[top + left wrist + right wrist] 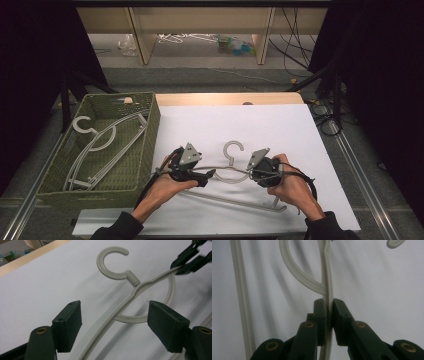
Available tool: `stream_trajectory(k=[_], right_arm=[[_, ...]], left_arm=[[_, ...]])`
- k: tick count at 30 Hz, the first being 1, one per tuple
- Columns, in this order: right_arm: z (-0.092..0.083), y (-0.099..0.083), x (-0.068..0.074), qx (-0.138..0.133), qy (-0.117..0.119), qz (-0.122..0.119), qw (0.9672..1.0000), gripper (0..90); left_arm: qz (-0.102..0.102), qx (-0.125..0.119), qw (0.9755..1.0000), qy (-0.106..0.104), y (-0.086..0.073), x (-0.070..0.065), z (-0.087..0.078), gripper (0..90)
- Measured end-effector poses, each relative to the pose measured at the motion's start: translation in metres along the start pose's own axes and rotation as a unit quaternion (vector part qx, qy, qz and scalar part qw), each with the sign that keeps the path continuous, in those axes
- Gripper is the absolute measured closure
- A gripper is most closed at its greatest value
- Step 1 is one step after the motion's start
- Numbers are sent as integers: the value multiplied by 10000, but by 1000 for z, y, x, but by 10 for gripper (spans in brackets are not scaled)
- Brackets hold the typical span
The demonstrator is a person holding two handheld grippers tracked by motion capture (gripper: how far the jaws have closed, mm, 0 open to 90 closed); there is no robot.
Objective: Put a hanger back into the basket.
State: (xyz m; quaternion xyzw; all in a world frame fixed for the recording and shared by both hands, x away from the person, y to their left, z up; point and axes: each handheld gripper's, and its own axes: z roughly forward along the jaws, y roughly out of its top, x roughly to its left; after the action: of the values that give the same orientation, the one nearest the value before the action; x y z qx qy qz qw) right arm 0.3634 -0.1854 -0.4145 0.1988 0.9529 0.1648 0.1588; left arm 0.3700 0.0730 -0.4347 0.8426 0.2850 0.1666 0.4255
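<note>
A grey plastic hanger (pixel 233 150) is over the white sheet, hook pointing away from me. My right gripper (pixel 250 172) is shut on its right shoulder; in the right gripper view the pads (pixel 322 312) squeeze the hanger's arm (pixel 326 272). My left gripper (pixel 210 175) is at the left shoulder. In the left gripper view it (pixel 115 306) stands open, and the hanger's arm (pixel 133 280) runs between the jaws without touching either pad. The right gripper (pixel 191 261) shows there at the top right, clamped on the hanger. The hanger's shadow lies apart from it on the sheet.
A green woven basket (pixel 151 131) stands on the left of the table with grey hangers (pixel 100 145) inside. The hanger's bottom bar (pixel 239 297) runs close beside the right gripper. Black cables (pixel 325 120) lie off the table's right edge.
</note>
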Motion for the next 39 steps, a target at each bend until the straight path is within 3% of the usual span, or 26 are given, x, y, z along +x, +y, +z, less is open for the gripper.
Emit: stream_trajectory(k=[5,6,8,11,20,22,26,27,29,31,32,33,34,39], right_arm=[[-5,4,5,-32,-10,-223,9997,817],[-7,6,8,-51,-10,-325,9995,817],[-8,8,10,-57,0,-380,9993,817],[-10,11,11,-52,-65,-585,9983,817],[-12,14,15,-83,-85,-675,9977,817],[-13,14,17,-122,-38,-585,9982,816],[-13,15,17,-164,-3,-636,9978,816],[-13,15,17,-157,-16,-683,9975,816],[-13,14,17,-185,-6,-688,9975,816],[-14,14,14,-178,-101,-849,9962,815],[-14,14,14,-184,-110,-860,9961,813],[-14,14,14,-184,-110,-860,9961,813],[-13,14,13,-184,-124,-918,9955,805],[-13,13,10,-290,-302,-810,9958,725]], left_arm=[[-4,168,9998,-73,1,1,8,298],[-19,224,9995,-231,0,2,11,321],[20,249,9994,-229,0,4,12,329],[50,339,9985,-424,0,5,14,334],[253,538,9959,-675,2,1,22,476],[498,644,9940,-733,4,-2,24,531],[610,630,9926,-845,4,-5,26,636],[790,671,9910,-852,5,-7,25,683],[937,693,9898,-822,6,-8,23,700],[1015,710,9890,-807,8,-10,21,714],[1144,782,9871,-797,9,-10,19,722],[1144,782,9871,-797,9,-10,19,729],[1300,792,9856,-733,12,-14,16,740],[1400,814,9832,-845,15,-22,9,797]])
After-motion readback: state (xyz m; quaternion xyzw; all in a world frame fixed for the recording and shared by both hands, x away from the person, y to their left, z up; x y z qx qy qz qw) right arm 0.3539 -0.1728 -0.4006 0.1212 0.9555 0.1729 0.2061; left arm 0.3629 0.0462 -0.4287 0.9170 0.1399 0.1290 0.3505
